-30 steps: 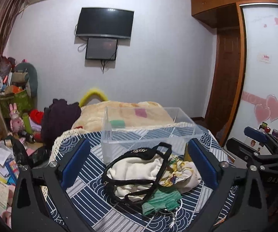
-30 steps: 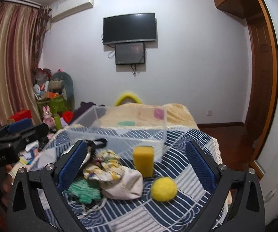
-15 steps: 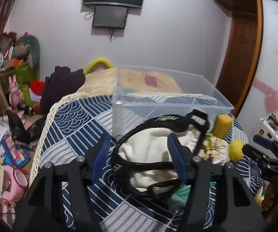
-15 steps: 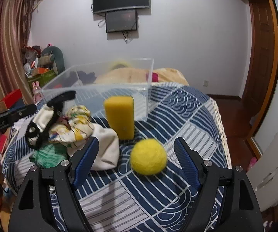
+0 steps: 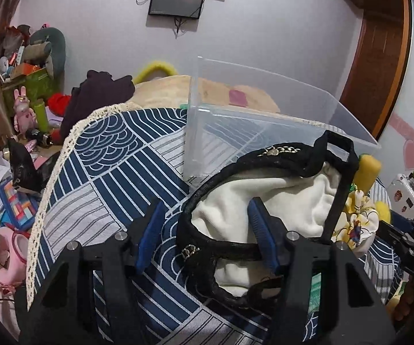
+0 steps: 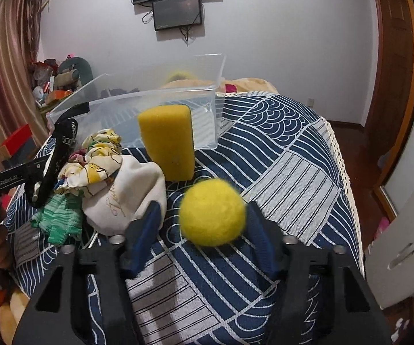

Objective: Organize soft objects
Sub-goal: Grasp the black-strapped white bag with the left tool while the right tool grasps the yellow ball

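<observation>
Probably light and squashy, the ball sits between the right tongs' parted jaws at centre frame, while the left tongs gape over the limp bag.

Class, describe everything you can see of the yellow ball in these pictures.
The yellow ball is round, fuzzy and felt-like, bright yellow all over. It sits on the blue patterned bedspread, in front of the upright yellow sponge and apart from it. It lies between the blue fingers of the right hand-held gripper; whether they press it is unclear.
</observation>
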`<state>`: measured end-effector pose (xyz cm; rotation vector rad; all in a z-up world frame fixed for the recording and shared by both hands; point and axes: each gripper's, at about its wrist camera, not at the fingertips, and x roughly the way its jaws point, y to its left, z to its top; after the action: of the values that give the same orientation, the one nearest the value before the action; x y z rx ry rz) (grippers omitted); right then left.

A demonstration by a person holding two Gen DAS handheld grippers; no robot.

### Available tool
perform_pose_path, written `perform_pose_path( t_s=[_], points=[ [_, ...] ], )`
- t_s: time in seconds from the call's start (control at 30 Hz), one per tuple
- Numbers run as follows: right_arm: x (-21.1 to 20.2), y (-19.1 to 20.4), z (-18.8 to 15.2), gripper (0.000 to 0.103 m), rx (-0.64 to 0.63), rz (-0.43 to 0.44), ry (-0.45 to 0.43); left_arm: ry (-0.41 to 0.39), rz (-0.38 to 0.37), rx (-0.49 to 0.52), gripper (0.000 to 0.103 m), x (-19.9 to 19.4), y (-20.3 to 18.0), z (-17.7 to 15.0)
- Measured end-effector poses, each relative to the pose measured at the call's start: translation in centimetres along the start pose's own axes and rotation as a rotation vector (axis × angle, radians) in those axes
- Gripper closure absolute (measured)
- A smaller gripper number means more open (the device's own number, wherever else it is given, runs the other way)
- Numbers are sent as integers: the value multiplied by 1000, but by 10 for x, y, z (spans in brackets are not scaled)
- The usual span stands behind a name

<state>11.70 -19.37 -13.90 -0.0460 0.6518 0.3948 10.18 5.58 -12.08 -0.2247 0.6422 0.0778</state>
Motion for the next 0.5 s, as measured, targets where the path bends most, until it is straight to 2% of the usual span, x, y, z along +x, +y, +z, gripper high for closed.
perform_pose_path(
  t_s=[0.03, 0.1, 0.17, 0.2, 0.27, 0.5],
  points=[
    [0, -2, 0, 57, 2, -4, 1, 2, -6, -2, 44, 1, 1, 0],
    [-1, -3, 1, 61, 3, -9, 1, 13, -27, -11, 61, 2, 4, -1],
    [-2, -5, 0, 62, 2, -9, -3, 20, -65, -22, 66, 5, 11, 2],
    [-2, -4, 1, 63, 0, -11, -5, 23, -75, -21, 72, 5, 12, 1],
    [-4, -1, 1, 63, -1, -16, -14, 16, -63, -5, 78, 4, 11, 0],
    [-12, 0, 6, 63, -2, -18, -51, -25, -12, 52, 85, -11, 3, -5]
  ],
)
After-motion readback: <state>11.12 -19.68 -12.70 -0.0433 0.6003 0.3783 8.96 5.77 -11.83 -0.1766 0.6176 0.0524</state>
